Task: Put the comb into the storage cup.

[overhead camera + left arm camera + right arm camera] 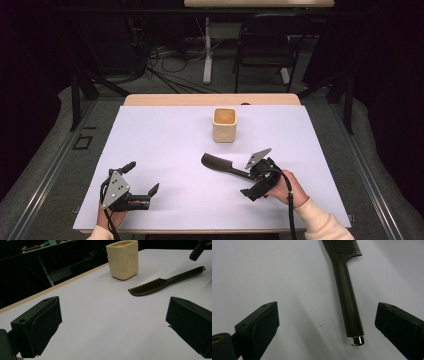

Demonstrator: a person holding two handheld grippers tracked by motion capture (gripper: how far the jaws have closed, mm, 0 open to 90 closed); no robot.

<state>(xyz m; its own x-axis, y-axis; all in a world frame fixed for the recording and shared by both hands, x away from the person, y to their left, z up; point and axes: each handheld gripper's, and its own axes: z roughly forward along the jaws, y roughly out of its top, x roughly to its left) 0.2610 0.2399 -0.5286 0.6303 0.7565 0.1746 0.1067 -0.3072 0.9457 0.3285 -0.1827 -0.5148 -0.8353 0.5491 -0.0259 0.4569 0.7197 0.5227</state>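
Comb (222, 165) lies flat on the white table cover (165, 145), right of centre, its toothed head pointing left and far, its handle running back toward the right gripper (254, 181). That gripper, held in the person's right hand (285, 190) at the near right of the table, has its jaws spread wide apart and closed on nothing; in the right gripper view the comb's (347, 300) handle lies on the cover between the two jaws, nearer the right-hand one, touching neither, with its silver end cap (356, 340) toward the camera. A cream square cup (224, 125) stands upright beyond the comb, toward the far middle of the cover, apart from it. At the near left, the left gripper (144, 180) is held in the left hand (111, 217) low over the cover, jaws likewise wide apart and empty. The left gripper view looks between those jaws across bare cover to the cup (123, 259) and the comb (165, 282), both well ahead of it.
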